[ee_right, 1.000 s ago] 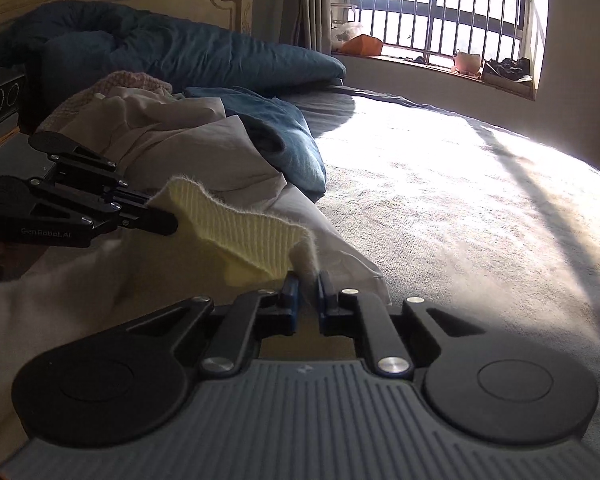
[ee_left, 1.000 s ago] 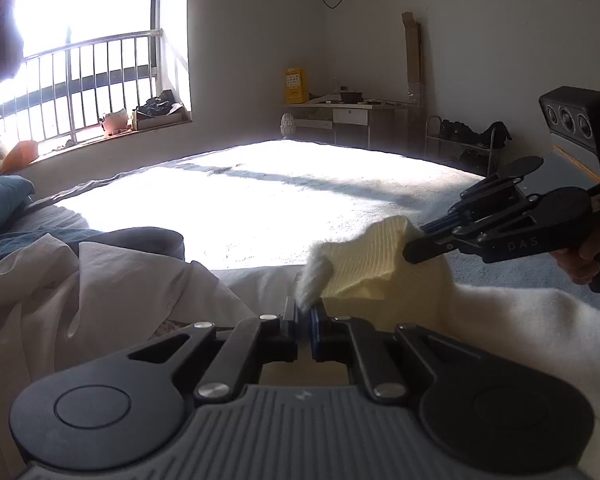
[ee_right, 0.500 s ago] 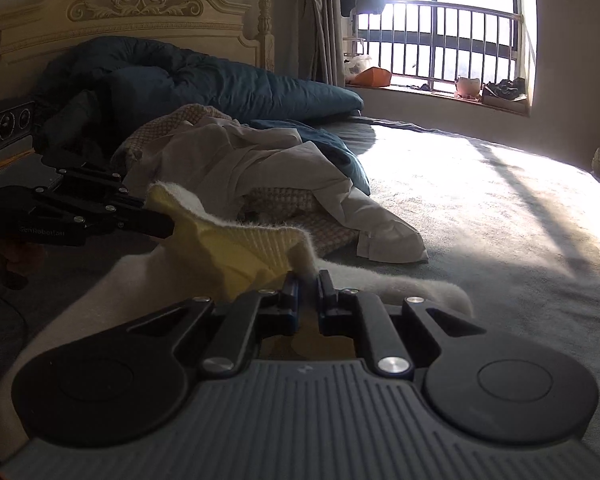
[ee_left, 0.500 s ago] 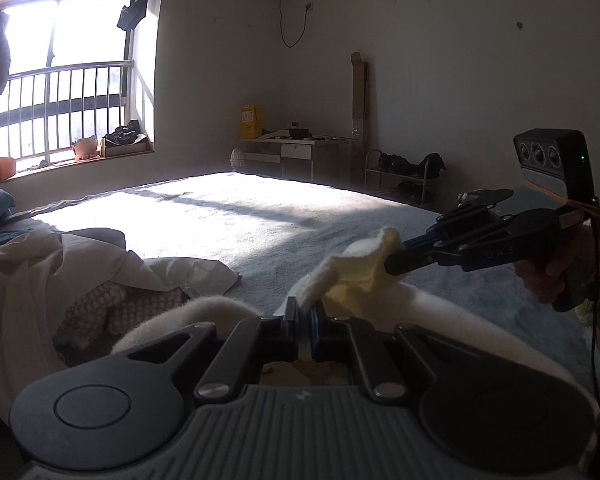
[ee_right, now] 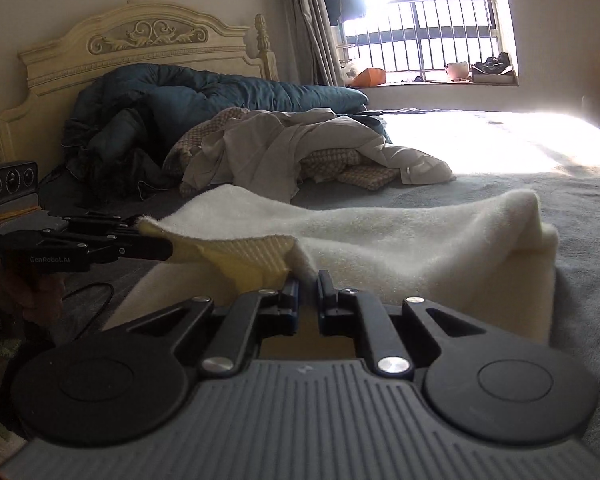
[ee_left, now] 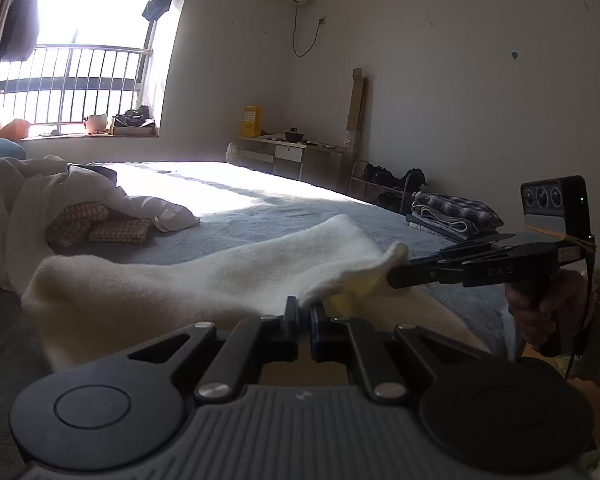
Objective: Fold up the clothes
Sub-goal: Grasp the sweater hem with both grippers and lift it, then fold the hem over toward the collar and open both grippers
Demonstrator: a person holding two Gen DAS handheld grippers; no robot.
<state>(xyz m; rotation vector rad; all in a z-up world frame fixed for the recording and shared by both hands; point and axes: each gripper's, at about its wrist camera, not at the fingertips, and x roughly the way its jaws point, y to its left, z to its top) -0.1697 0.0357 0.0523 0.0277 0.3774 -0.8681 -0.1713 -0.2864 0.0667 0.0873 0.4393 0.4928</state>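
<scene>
A cream fleece garment (ee_left: 204, 280) with a pale yellow ribbed edge lies stretched over the grey bed. My left gripper (ee_left: 304, 310) is shut on one corner of its edge. My right gripper (ee_right: 308, 280) is shut on the other corner; it also shows in the left wrist view (ee_left: 396, 276), to the right. The left gripper shows in the right wrist view (ee_right: 168, 246), at the left. The ribbed edge (ee_right: 256, 256) hangs between the two grippers, just above the bed. The garment (ee_right: 400, 240) is doubled over at its far right end.
A heap of unfolded clothes (ee_right: 300, 152) lies further up the bed, with a dark blue duvet (ee_right: 220, 92) against the headboard. A folded plaid stack (ee_left: 456, 210) sits at the bed's far corner. A desk (ee_left: 292, 156) and shoe rack stand by the wall.
Both grippers have pulled the cream garment away from the clothes heap and lowered it, so it now lies spread longer over the bed. Both stay shut on its edge.
</scene>
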